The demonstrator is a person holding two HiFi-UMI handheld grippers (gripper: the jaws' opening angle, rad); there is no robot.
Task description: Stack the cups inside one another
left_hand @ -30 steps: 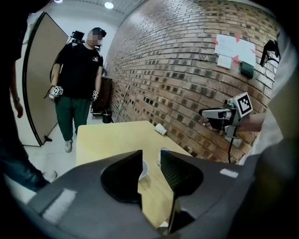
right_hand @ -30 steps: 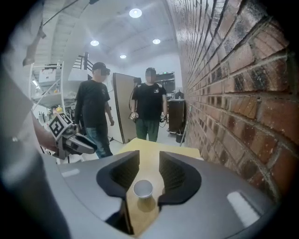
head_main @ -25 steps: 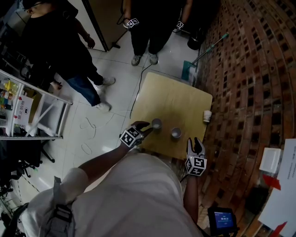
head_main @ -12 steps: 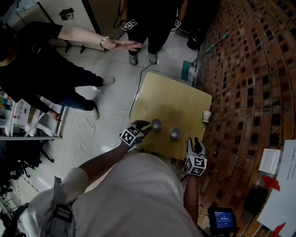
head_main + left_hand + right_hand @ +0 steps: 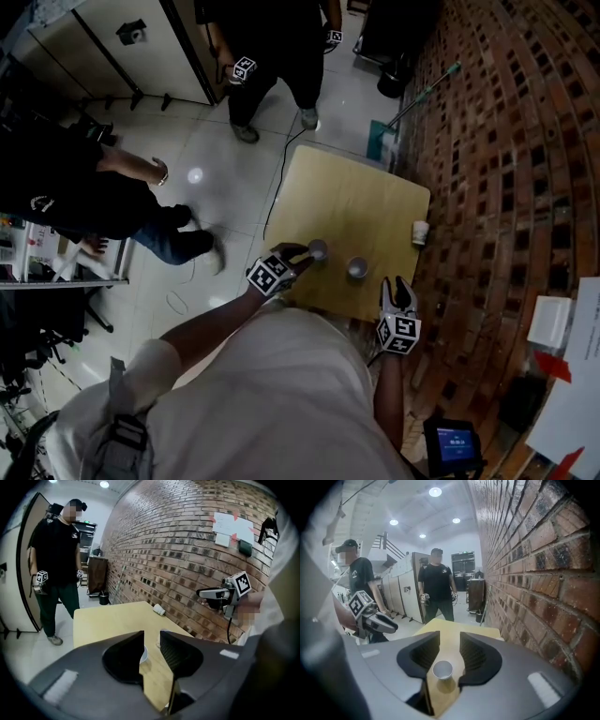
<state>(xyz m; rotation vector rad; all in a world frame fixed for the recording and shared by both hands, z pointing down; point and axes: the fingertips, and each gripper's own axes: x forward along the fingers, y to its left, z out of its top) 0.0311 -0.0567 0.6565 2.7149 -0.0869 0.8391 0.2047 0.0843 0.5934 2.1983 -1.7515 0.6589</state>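
Grasp pending: the left claw (image 5: 152, 635) has just been closing its jaws but does not yet press. One cup (image 5: 144, 654) shows between them, beside the left jaw, low centre of frame. Advise centring it before a light squeeze. The right claw (image 5: 450, 637) stands open, a second cup (image 5: 442, 671) upright between its jaws. A third cup (image 5: 421, 233) lies tipped at the right edge of the bench (image 5: 347, 197), near the brick wall (image 5: 506, 141). Bystanders (image 5: 272, 37) occupy the tiled floor (image 5: 234, 159), upper left.

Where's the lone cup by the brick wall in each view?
Head view: lone cup at the right edge of the table, beside the brick wall.
Left gripper view: the cup is near centre, on the table's far side by the wall.
Right gripper view: can't make it out.
Shared landmark: the brick wall, in all three views.
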